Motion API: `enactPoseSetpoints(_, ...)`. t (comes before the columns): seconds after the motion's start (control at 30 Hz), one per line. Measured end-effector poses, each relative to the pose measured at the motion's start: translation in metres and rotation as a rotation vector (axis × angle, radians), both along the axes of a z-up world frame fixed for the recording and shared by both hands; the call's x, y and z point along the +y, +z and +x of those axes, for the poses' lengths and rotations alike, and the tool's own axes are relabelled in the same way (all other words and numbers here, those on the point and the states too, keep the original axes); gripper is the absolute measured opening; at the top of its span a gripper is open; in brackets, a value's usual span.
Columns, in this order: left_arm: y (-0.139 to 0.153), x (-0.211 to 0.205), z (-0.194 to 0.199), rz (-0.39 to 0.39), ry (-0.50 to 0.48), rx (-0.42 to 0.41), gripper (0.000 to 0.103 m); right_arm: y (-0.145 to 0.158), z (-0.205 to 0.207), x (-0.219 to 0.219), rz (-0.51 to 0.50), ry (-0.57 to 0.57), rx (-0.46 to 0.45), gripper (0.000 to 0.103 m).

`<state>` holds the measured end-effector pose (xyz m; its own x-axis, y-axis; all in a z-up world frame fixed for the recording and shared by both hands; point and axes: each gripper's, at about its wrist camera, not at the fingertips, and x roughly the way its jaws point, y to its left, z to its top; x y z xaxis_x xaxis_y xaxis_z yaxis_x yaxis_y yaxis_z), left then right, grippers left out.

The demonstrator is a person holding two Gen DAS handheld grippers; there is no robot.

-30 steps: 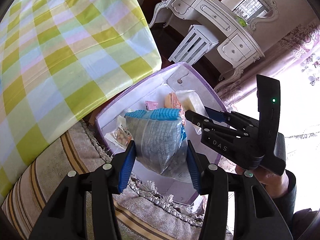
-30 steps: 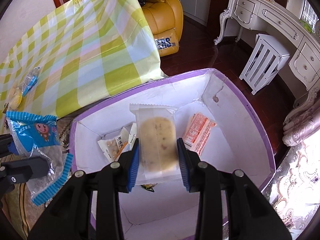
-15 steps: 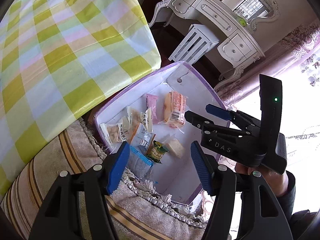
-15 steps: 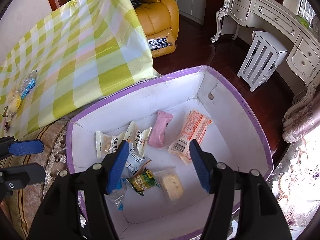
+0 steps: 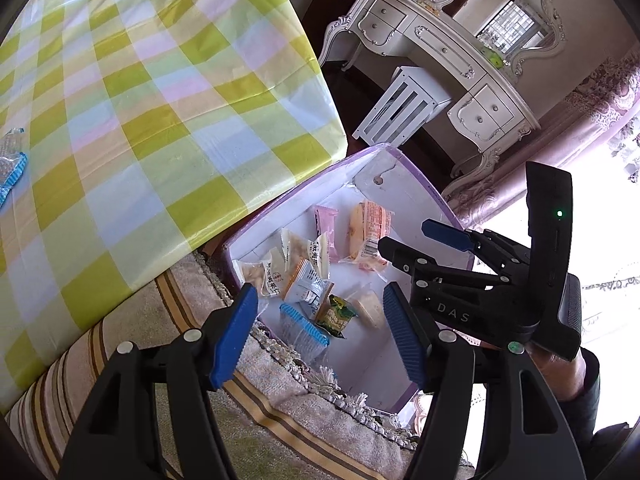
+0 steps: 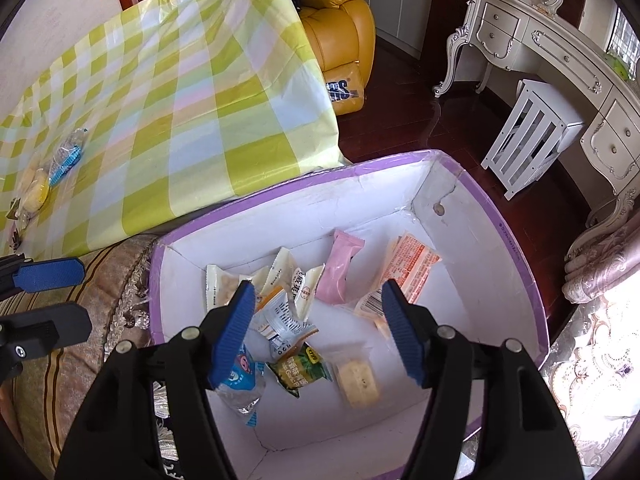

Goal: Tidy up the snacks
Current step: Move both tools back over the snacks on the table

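Observation:
A white box with a purple rim point(image 6: 520, 264) stands below the table edge and holds several snack packets. Among them, a blue bag point(image 6: 240, 380) lies by the near-left wall and a pale cake packet point(image 6: 358, 378) lies on the floor of the box. My right gripper point(image 6: 318, 312) hangs open over the box with nothing between its pads. My left gripper point(image 5: 318, 320) is open and empty too, above the box's near-left corner point(image 5: 240, 264), with the blue bag point(image 5: 300, 328) below it. More packets point(image 6: 66, 152) lie on the checked tablecloth point(image 6: 180, 100).
A striped, fringed cloth point(image 5: 120, 320) lies under the box's near side. On the dark floor beyond stand a yellow armchair point(image 6: 340, 32), a white slatted stool point(image 6: 528, 132) and a cream dressing table point(image 6: 560, 48). A hand point(image 5: 560, 364) holds the right gripper.
Both grippers opened. The blue bag dropped from the left one and the cake packet from the right one; both now lie in the box.

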<state>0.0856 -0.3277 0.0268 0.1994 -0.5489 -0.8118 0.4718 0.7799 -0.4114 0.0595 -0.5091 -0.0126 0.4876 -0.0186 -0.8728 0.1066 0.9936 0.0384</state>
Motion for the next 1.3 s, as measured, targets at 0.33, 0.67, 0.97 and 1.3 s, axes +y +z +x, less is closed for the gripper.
enactPoseSetpoints(0.33, 0.006, 0.049, 0.012, 0.006, 0.14, -0.039, 0.069, 0.011, 0.011, 0.029, 0.027, 0.065, -0.014, 0.066)
enactPoseSetpoints(0.67, 0.009, 0.128, 0.019, -0.023, 0.329, -0.043, 0.071, 0.026, 0.029, 0.081, 0.036, 0.168, -0.031, 0.069)
enactPoseSetpoints(0.97, 0.008, 0.198, 0.008, -0.055, 0.478, -0.028, 0.071, 0.035, 0.038, 0.132, 0.037, 0.264, -0.04, 0.072)
enactPoseSetpoints(1.3, -0.005, 0.306, -0.008, -0.103, 0.75, 0.027, 0.07, 0.038, 0.047, 0.182, 0.063, 0.345, -0.046, 0.073)
